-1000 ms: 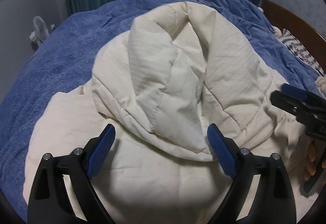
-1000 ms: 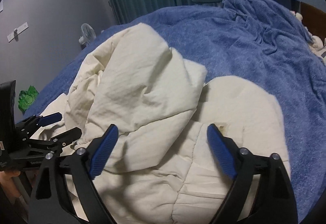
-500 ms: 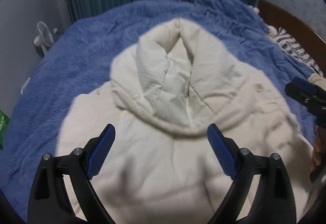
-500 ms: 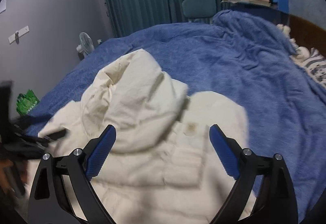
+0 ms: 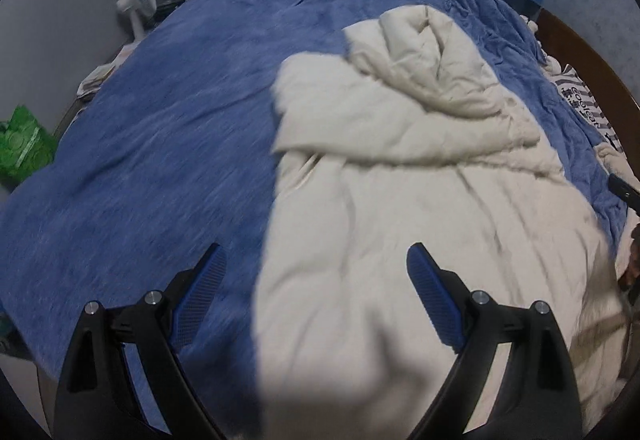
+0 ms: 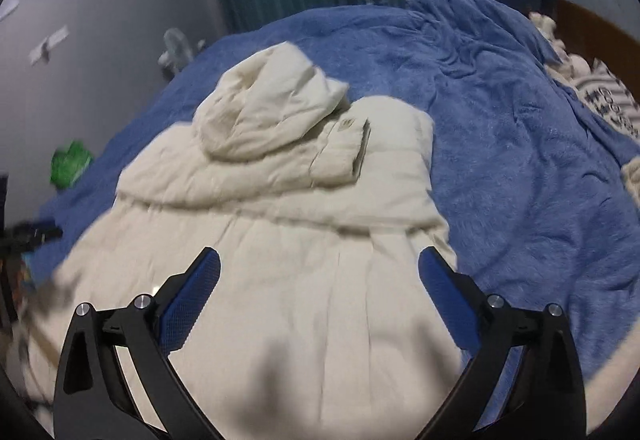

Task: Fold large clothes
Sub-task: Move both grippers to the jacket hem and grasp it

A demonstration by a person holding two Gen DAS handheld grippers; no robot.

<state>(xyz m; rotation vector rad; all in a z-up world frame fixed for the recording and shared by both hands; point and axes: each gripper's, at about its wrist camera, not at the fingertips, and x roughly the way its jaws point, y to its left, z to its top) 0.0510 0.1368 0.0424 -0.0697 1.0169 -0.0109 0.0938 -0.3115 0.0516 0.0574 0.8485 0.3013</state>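
Both tools have pulled back from the cream jacket point(image 6: 288, 240); left tool point(image 5: 316, 300) and right tool point(image 6: 318, 290) spread wide, pinching nothing

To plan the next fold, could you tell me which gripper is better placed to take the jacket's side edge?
Probably the left gripper: open, it straddles the cream puffer jacket's edge on the blue blanket. The open right gripper hovers mid-jacket.
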